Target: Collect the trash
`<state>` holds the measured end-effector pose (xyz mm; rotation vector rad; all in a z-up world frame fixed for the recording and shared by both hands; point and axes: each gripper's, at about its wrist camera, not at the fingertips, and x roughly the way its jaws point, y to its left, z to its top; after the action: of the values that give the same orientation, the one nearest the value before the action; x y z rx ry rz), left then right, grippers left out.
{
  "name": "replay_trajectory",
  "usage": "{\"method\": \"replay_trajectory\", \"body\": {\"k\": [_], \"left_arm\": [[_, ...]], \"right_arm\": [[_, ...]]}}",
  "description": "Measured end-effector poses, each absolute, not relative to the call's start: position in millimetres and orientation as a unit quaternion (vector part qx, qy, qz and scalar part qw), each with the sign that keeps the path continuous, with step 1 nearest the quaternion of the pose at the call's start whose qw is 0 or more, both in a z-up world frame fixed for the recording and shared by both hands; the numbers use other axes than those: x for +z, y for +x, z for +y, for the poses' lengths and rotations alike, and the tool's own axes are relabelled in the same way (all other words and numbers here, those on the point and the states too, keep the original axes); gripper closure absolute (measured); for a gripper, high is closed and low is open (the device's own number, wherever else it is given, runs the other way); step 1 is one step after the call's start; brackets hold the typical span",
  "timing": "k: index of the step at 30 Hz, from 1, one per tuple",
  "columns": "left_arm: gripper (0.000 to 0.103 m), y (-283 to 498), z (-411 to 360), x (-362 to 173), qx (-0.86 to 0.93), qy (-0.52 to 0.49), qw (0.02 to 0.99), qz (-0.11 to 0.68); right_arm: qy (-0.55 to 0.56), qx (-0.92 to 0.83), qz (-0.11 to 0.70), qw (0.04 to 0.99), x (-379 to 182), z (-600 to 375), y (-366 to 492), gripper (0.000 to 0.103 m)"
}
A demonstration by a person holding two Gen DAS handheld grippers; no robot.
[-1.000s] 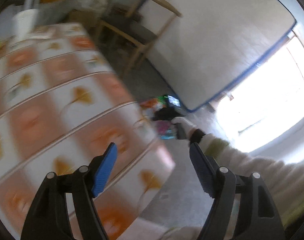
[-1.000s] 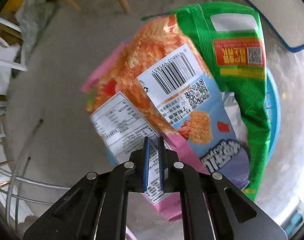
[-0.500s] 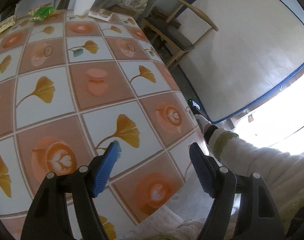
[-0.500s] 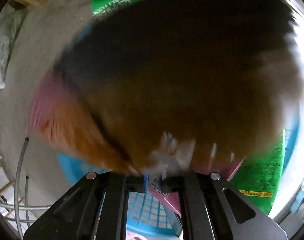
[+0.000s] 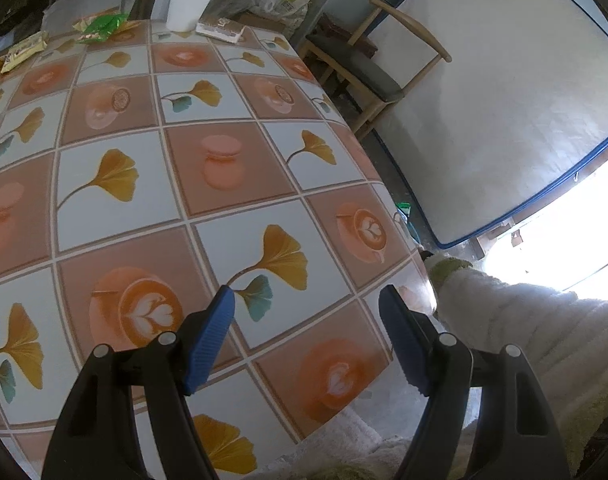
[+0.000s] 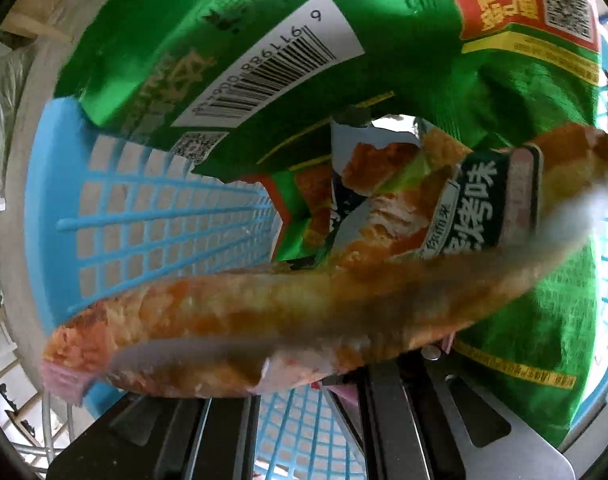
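Orange wrapper (image 6: 263,320) lies crosswise just ahead of the right gripper (image 6: 304,384), low inside the blue basket (image 6: 151,216). Fingers hidden under the wrapper; by the reading they are pressed together, and a pink edge of the wrapper shows at their base, so I judge it pinched. Gripper points down into the basket.

Beyond the fingers: green bag (image 6: 384,60) leaning across the far wall and right side of the basket, another torn snack pack (image 6: 444,200) deeper in. Mesh floor visible below the fingers.

Left gripper (image 5: 308,340) hangs over the near corner of the table (image 5: 223,184), fingers spread, nothing between them. Well ahead of them, at the far edge: green packet (image 5: 103,26), yellow packet (image 5: 23,50), white cup (image 5: 189,4), flat pack (image 5: 219,30). A sleeve (image 5: 524,320) drops past the table edge, to the right of the fingers.

Step in hand: dropping the wrapper in the basket. Next, likely: part the right fingers, lift clear; left reaches across for the far packets.
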<state>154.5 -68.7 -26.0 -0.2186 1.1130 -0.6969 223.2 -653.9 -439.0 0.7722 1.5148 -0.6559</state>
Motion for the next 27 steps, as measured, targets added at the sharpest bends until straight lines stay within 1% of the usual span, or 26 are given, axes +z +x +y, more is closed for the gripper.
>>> {"method": "replay_trajectory", "body": {"k": [2,5,7,8,12,15,18,19,20,22,23,24,25,27], "left_arm": [[0.031,154.0,-67.4,-24.7,-0.323,-0.102,0.788,0.513],[0.031,150.6,-64.8,-20.4,-0.330,-0.104,0.793,0.502],[0.031,148.4,-63.6,-18.9,-0.333,-0.106,0.794,0.497],[0.031,148.0,-63.1,-18.6,-0.335,-0.108,0.794,0.496],[0.031,140.0,-59.2,-13.4,-0.347,-0.113,0.796,0.483],[0.031,132.5,-53.5,-5.9,-0.348,-0.113,0.806,0.466],[0.031,123.0,-46.2,2.6,-0.342,-0.113,0.821,0.443],[0.029,119.8,-44.0,5.4,-0.337,-0.112,0.827,0.436],[0.025,116.1,-41.8,8.4,-0.332,-0.111,0.833,0.429],[0.023,107.6,-37.7,15.7,-0.321,-0.107,0.847,0.409],[0.023,104.3,-36.8,18.6,-0.320,-0.105,0.851,0.403],[0.022,99.5,-36.2,23.6,-0.319,-0.099,0.857,0.393],[0.019,94.2,-36.0,29.3,-0.317,-0.094,0.863,0.382],[0.011,84.1,-36.3,40.0,-0.308,-0.087,0.875,0.363]], "right_arm": [[0.331,-0.287,0.643,0.628,-427.9,-649.4,210.1,0.091],[0.306,-0.283,0.624,0.661,-404.8,-639.2,199.9,0.074],[0.293,-0.275,0.607,0.685,-385.5,-631.5,189.0,0.045],[0.291,-0.266,0.593,0.702,-373.1,-626.6,181.1,0.042],[0.273,-0.260,0.560,0.737,-338.5,-608.5,142.3,0.042],[0.274,-0.252,0.512,0.774,-293.8,-587.5,103.9,0.042],[0.275,-0.232,0.451,0.817,-234.4,-556.6,54.2,0.042],[0.270,-0.221,0.424,0.836,-204.8,-538.3,30.9,0.040],[0.270,-0.211,0.404,0.848,-185.0,-530.3,20.9,0.037],[0.253,-0.180,0.348,0.884,-127.8,-496.4,-11.9,0.024],[0.239,-0.173,0.331,0.896,-105.2,-485.0,-9.0,0.020],[0.219,-0.166,0.308,0.911,-80.6,-473.8,-24.1,0.012],[0.194,-0.161,0.281,0.926,-53.9,-451.0,-45.2,0.007],[0.161,-0.153,0.244,0.944,-22.8,-432.6,-60.0,0.007]]}}
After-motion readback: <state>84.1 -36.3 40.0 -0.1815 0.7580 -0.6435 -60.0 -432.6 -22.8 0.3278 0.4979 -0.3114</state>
